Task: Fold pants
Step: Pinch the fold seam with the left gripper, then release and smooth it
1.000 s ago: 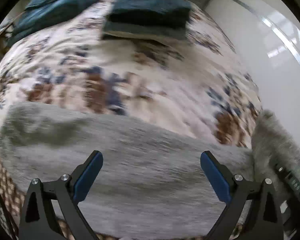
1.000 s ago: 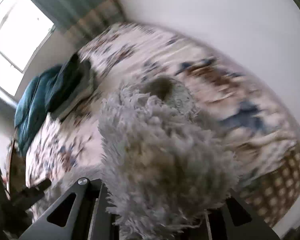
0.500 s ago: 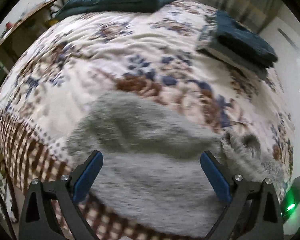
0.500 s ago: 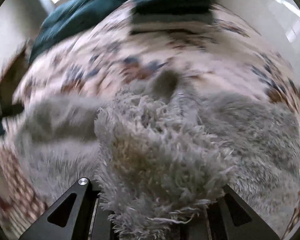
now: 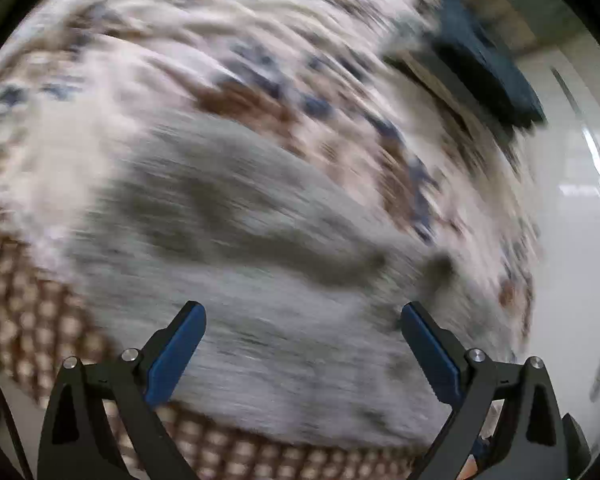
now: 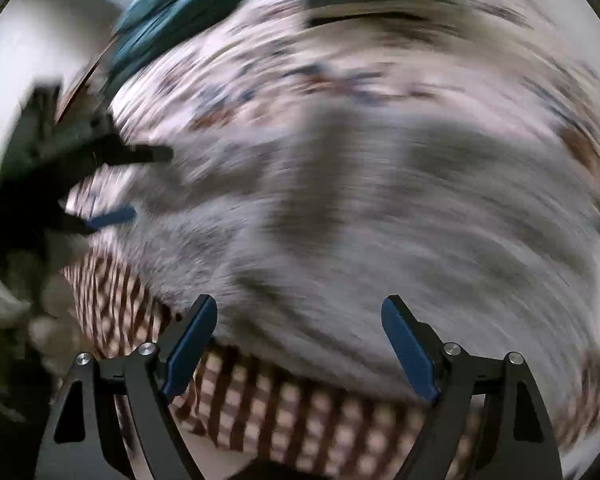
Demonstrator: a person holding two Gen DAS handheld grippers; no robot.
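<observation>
Both views were badly smeared by motion blur. The grey fuzzy pants (image 5: 260,264) lay spread across the near part of the bed (image 5: 148,60), over its floral cover, with their near edge close to the checked border (image 5: 32,300) at the bed's side. Darker creases ran across the pile, though the blur hid how the layers sat.

The left tool (image 5: 303,320) hung above the pants with its blue pads (image 5: 176,354) spread wide and nothing between them. The right tool (image 6: 299,312) was likewise spread, its pads (image 6: 408,354) apart and gripping nothing, over the near edge of the pants (image 6: 380,220) where they met the checked border (image 6: 284,408).

In the right wrist view the left tool (image 6: 140,182) showed at the left side, blurred, beside the pants' left end. A dark folded stack (image 5: 488,68) rested at the far side of the bed, and a teal blanket (image 6: 172,4) lay near the far left corner. A white wall (image 5: 572,216) ran along the bed's right side.
</observation>
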